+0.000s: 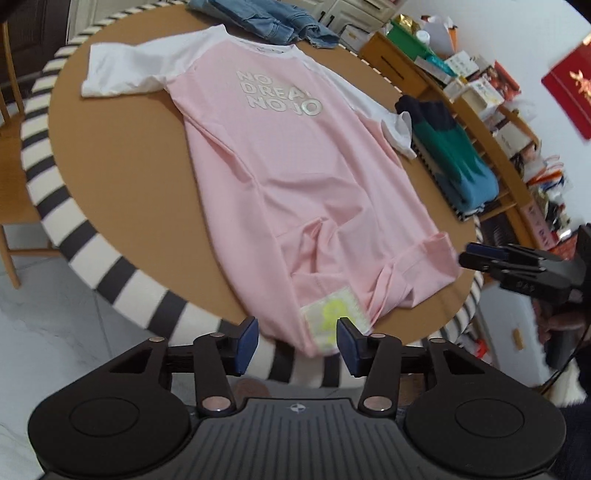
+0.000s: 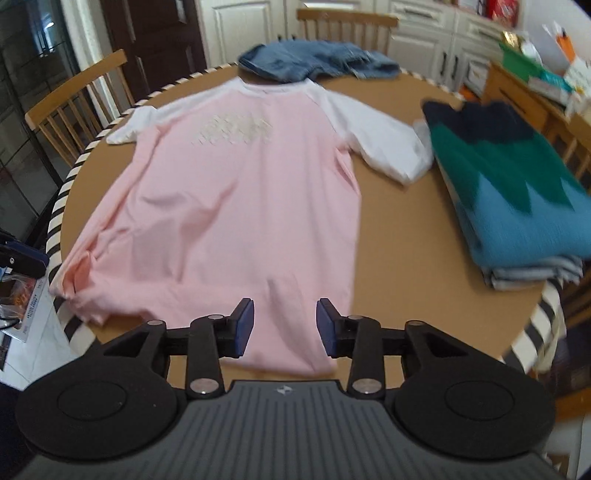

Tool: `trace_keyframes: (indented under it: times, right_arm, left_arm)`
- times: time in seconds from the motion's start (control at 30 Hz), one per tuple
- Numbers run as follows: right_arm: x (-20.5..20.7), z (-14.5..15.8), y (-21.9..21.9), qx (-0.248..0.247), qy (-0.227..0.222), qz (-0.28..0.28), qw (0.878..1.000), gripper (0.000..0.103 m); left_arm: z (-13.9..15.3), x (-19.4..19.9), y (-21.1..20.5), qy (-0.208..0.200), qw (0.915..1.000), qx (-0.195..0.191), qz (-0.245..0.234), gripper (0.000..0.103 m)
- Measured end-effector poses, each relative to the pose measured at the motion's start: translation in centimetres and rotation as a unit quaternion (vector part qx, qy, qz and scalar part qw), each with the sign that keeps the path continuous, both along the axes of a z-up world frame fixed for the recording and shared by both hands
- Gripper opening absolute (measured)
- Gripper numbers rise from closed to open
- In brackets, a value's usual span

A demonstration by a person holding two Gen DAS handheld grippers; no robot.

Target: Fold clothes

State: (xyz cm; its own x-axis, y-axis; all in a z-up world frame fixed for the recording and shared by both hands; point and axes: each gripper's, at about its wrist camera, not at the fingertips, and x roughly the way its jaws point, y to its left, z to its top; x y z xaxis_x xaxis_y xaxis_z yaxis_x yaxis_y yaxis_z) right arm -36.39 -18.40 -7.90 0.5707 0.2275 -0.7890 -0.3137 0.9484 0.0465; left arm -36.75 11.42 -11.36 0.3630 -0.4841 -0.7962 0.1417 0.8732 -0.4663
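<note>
Left wrist view: we see the pink T-shirt (image 1: 295,177) laid face up on the round table (image 1: 122,184), white sleeves spread, silver print on the chest. Its hem end is rumpled, with a folded-up flap and a pale patch with a yellow mark (image 1: 332,319) at the table's near edge. The left gripper (image 1: 295,341) sits just off that hem, fingers (image 1: 246,345) apart, nothing between them. The right gripper (image 1: 476,256) shows at the far right of the shirt's hem corner; we cannot tell from here whether its fingers are apart. Denim garment (image 1: 266,20) lies beyond the shirt's collar. Folded green-and-blue sweater (image 1: 454,155) sits just past the shirt's right sleeve, on a striped item.

Right wrist view (motion-blurred): we see the same shirt (image 2: 229,199) from the hem side. The right gripper (image 2: 284,328) hovers over the hem's near edge, fingers (image 2: 327,330) apart, no cloth pinched. The left gripper (image 2: 22,258) pokes in at the left frame edge, beside the shirt's bunched hem corner. Sweater stack (image 2: 517,195) is right of the shirt, the white sleeve touching it. Denim (image 2: 317,59) is beyond the collar. 2 wooden chairs (image 2: 77,107) stand behind the table.
</note>
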Motion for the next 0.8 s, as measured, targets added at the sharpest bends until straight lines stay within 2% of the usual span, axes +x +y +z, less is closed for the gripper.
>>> trace_keyframes:
  times: [0.07, 0.13, 0.17, 0.2, 0.23, 0.27, 0.37, 0.5, 0.67, 0.73, 0.8]
  right_arm:
    - [1.0, -1.1, 1.0, -0.014, -0.001, 0.009, 1.0, 0.041]
    - [1.8, -2.3, 1.3, -0.009, 0.019, 0.013, 1.0, 0.019]
    - [1.7, -2.4, 1.2, -0.002, 0.024, 0.009, 1.0, 0.004]
    - [1.5, -2.4, 1.1, 0.004, 0.025, 0.003, 1.0, 0.004]
    - [1.1, -2.1, 0.9, 0.005, 0.021, 0.0, 1.0, 0.004]
    - [0.5, -1.7, 0.7, 0.003, 0.014, -0.002, 1.0, 0.004]
    - [-1.6, 0.0, -0.5, -0.006, 0.005, -0.008, 1.0, 0.004]
    - [-4.5, 1.2, -1.9, -0.021, 0.015, -0.013, 1.0, 0.004]
    - [-6.7, 0.3, -3.7, -0.032, 0.051, -0.028, 0.998, 0.005]
    - [-7.0, -0.6, -4.4, -0.039, 0.075, -0.043, 0.995, 0.011]
    - [-7.2, -1.1, -4.9, -0.05, 0.094, -0.058, 0.993, 0.012]
  left_arm:
    - [-0.8, 0.4, -0.9, 0.004, 1.0, 0.004, 0.001, 0.056]
    - [-1.5, 0.5, -1.5, 0.008, 0.9999, 0.014, 0.006, 0.056]
    - [-1.7, 0.4, -1.6, 0.003, 0.9998, 0.014, 0.01, 0.052]
    - [-1.9, 0.2, -1.7, -0.001, 0.9998, 0.015, 0.013, 0.048]
    - [-1.9, 0.1, -1.6, -0.002, 0.9998, 0.013, 0.017, 0.024]
    - [-1.9, 0.0, -1.3, 0.001, 0.9997, 0.01, 0.022, 0.005]
    - [-1.7, -0.4, -0.3, 0.008, 0.9993, 0.006, 0.035, 0.003]
    - [-1.0, -1.2, 1.8, 0.015, 0.9983, 0.024, 0.052, 0.003]
    - [-0.2, -2.2, 4.5, 0.023, 0.996, 0.046, 0.073, 0.003]
    - [0.2, -2.6, 5.6, 0.026, 0.9948, 0.055, 0.081, 0.004]
    - [0.6, -2.9, 6.6, 0.03, 0.9935, 0.062, 0.09, 0.008]
